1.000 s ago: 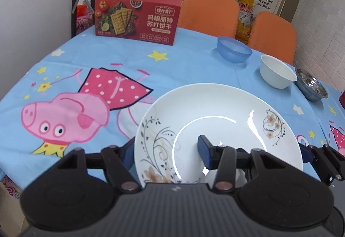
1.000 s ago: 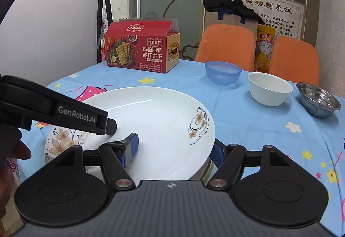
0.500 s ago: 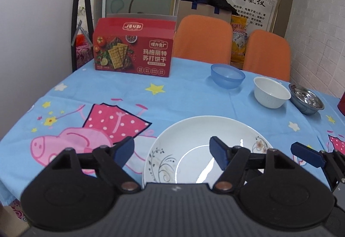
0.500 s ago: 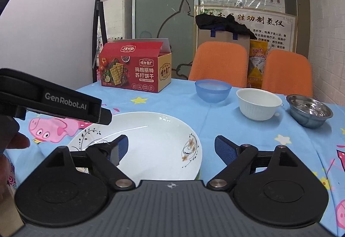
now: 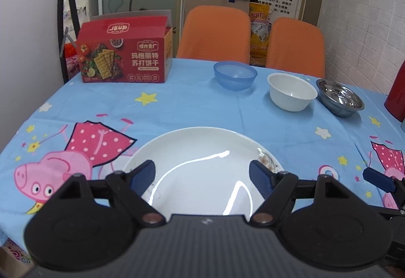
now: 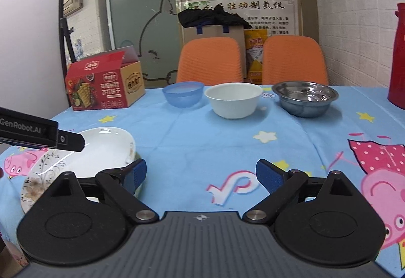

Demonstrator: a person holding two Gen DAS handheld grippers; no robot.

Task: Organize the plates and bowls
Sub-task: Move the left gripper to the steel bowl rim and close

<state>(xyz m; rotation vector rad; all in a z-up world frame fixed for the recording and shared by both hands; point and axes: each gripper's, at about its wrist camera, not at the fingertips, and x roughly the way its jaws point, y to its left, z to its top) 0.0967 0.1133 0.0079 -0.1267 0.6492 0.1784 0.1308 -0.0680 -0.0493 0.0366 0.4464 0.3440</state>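
The plate (image 5: pixel 202 166) lay flat on the counter (image 5: pixel 197 106), near its front edge, on the blue cartoon-pig cloth. The left gripper (image 5: pixel 202 173) hung above the plate's near side with its fingers (image 5: pixel 143 174) spread wide, holding nothing; the plate showed between them without either pad touching it. The right gripper (image 6: pixel 201 174) was off to the plate's right, over bare cloth, its fingers (image 6: pixel 268 176) likewise released and empty. In the right wrist view the plate (image 6: pixel 101 151) sat to the left, with the left finger close to its rim; whether they touched I could not tell.

Toward the back of the counter three bowls stood in a row, each apart from the next: a blue bowl (image 5: pixel 235 75), a white bowl (image 5: pixel 292 91) and a steel bowl (image 5: pixel 340 96). A red cracker box (image 5: pixel 124 60) stood with its flap up at the far left corner, and a red flask (image 6: pixel 400 55) at the far right edge. Two orange chairs (image 5: pixel 215 32) were pushed up behind the counter.
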